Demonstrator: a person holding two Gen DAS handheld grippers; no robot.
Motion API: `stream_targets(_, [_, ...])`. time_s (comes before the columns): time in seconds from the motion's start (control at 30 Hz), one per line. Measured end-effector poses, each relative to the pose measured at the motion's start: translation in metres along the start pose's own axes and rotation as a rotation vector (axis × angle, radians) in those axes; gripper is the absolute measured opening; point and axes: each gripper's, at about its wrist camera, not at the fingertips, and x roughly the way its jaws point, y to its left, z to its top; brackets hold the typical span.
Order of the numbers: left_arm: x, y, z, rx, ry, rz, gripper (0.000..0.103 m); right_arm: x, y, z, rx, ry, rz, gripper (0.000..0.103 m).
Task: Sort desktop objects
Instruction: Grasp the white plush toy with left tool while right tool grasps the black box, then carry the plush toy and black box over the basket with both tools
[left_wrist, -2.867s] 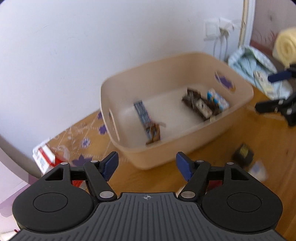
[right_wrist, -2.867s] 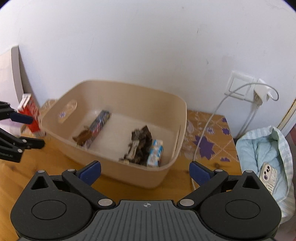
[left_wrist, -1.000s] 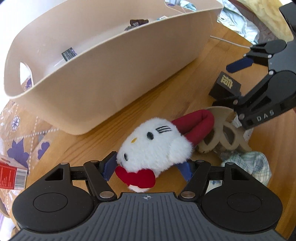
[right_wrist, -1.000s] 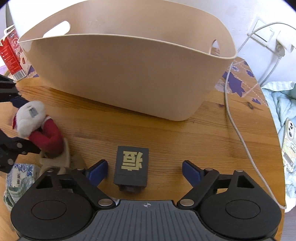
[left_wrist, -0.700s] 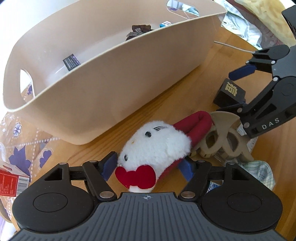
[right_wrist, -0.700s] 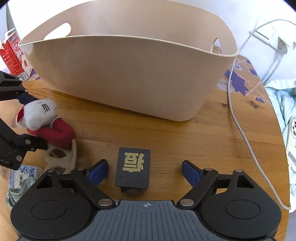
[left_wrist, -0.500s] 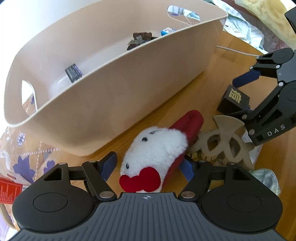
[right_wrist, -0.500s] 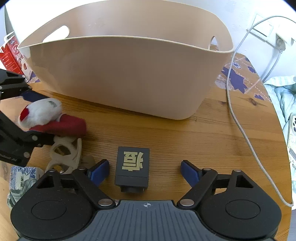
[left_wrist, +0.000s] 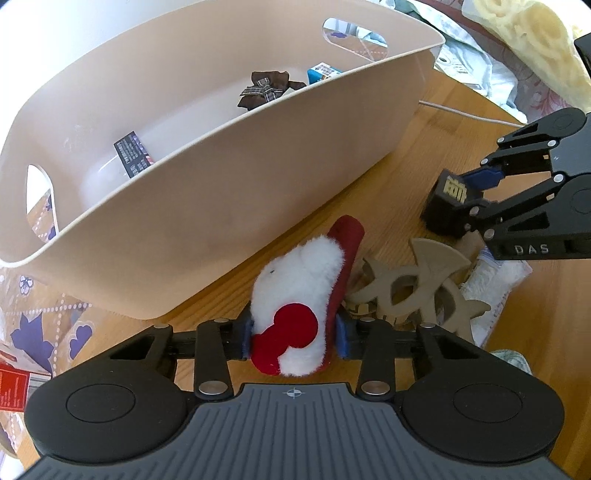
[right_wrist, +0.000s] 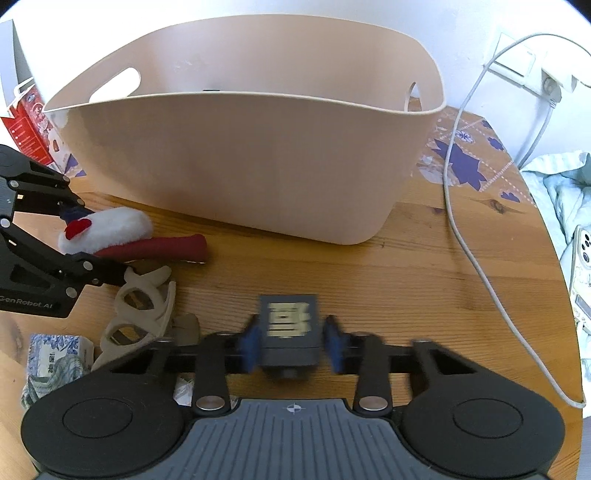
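Smooth matt beige plastic for the tub (left_wrist: 229, 192). Fluffy white plush with red felt-like cloth on the soft toy (left_wrist: 299, 291). Varnished wood with visible grain for the table (right_wrist: 388, 280). Matt black plastic with gold print on the small box (right_wrist: 289, 325). Matt tan plastic on the hair claw (left_wrist: 417, 291). Ribbed matt black plastic on the left gripper (left_wrist: 294, 334) and right gripper (right_wrist: 290, 345). Crinkled printed wrapper on the tissue pack (right_wrist: 55, 356).
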Motion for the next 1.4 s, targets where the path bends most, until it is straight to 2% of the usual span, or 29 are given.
stream_targets(0.27, [-0.01,0.006,-0.006,-0.008,0.0,0.032,0.04,-0.013,-0.005,-0.009,0.039,0.0,0.023,0.029])
stream_targets(0.37, [-0.017,0.006,-0.009,-0.005,-0.002,0.04,0.04,-0.023,-0.024,-0.013,0.043,-0.006,0.032,0.029])
stream_targets(0.63, [-0.043,0.003,-0.012,0.002,-0.026,0.066,0.04,-0.045,-0.018,-0.016,0.018,-0.043,0.041,0.029])
stream_targets(0.67, [-0.048,0.002,-0.012,0.003,-0.032,0.069,0.04,-0.062,-0.016,-0.017,0.017,-0.049,0.043,0.029])
stream_targets(1.03, [-0.1,0.001,-0.008,0.006,-0.082,0.12,0.04,-0.1,-0.01,0.006,-0.017,-0.126,0.06,0.029])
stream_targets(1.17, [-0.123,0.004,-0.002,-0.006,-0.121,0.142,0.04,-0.114,-0.015,0.016,-0.057,-0.156,0.057,0.029])
stream_targets(1.4, [-0.157,0.017,0.011,-0.041,-0.186,0.196,0.04,-0.14,-0.027,0.041,-0.034,-0.218,0.081,0.029])
